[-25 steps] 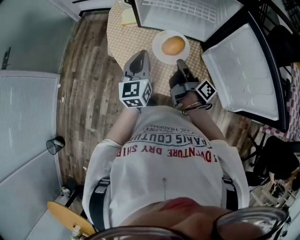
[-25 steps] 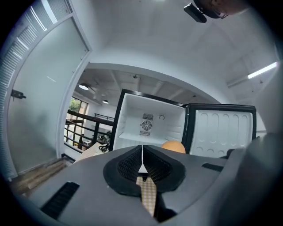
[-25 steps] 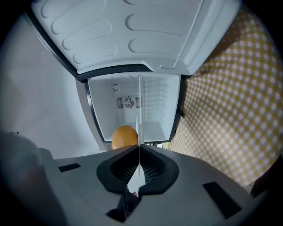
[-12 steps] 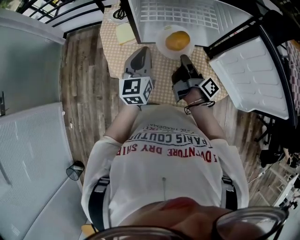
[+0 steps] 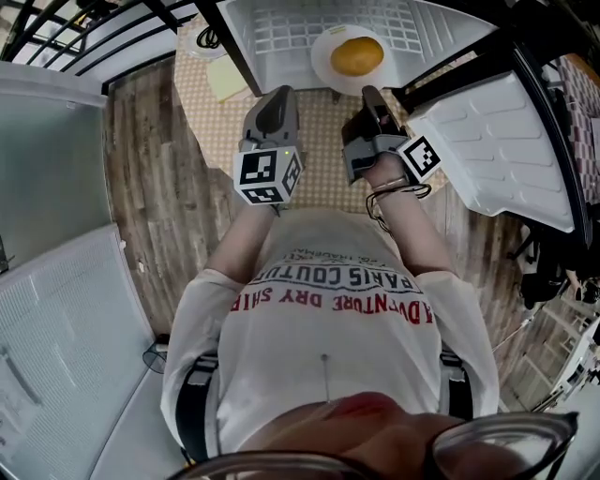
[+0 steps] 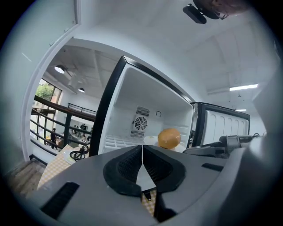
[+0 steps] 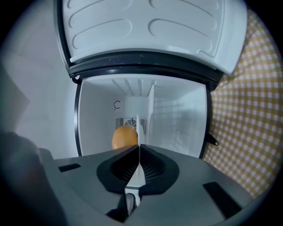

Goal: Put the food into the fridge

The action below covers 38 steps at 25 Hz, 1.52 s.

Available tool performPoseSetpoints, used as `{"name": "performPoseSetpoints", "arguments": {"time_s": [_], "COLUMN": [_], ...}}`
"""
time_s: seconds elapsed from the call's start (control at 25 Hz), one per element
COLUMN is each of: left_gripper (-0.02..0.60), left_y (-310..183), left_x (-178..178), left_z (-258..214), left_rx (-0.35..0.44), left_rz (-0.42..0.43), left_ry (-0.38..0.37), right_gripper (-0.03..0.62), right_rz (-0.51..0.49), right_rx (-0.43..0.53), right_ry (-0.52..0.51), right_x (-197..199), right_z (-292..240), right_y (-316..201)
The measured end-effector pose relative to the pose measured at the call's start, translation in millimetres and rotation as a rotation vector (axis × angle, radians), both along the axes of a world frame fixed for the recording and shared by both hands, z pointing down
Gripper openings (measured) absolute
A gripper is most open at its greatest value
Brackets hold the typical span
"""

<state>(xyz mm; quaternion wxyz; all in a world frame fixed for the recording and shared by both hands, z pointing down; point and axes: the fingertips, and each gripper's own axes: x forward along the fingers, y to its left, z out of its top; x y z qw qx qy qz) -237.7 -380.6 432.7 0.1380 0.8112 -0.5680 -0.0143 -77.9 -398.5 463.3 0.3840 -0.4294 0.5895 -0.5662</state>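
Since my left gripper [image 5: 276,96] is pinched together on nothing, it just hangs over the table [image 5: 323,141]. My right gripper [image 5: 368,94] is clamped on the plate [image 5: 321,58] rim, so the bun [image 5: 356,56] rides level into the fridge [image 5: 272,28], past its open door [image 5: 497,141].

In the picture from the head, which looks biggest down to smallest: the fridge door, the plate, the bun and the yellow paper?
1. fridge door, by far the biggest.
2. plate.
3. bun and yellow paper: they look about the same size here, so I won't rank them.
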Motion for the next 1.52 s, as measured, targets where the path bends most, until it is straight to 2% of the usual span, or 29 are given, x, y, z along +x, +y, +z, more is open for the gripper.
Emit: {"name": "performPoseSetpoints", "arguments": {"time_s": [0.56, 1.24, 1.52], "left_gripper": [0.031, 0.031, 0.029], "left_y": [-30.9, -35.4, -35.2], "left_x": [12.6, 7.9, 6.8], "left_z": [22.2, 30.9, 30.5], "left_rx": [-0.055, -0.082, -0.082], "left_rz": [0.017, 0.008, 0.001], "left_ry": [-0.004, 0.009, 0.013], "right_gripper": [0.029, 0.03, 0.031], "right_rz": [0.087, 0.134, 0.131], "right_rx": [-0.037, -0.108, -0.099], "right_ry": [-0.012, -0.021, -0.055], "right_x": [7.6, 3.1, -0.5], "right_z": [6.0, 17.1, 17.6], "right_y": [-72.1, -92.1, -98.3]}}
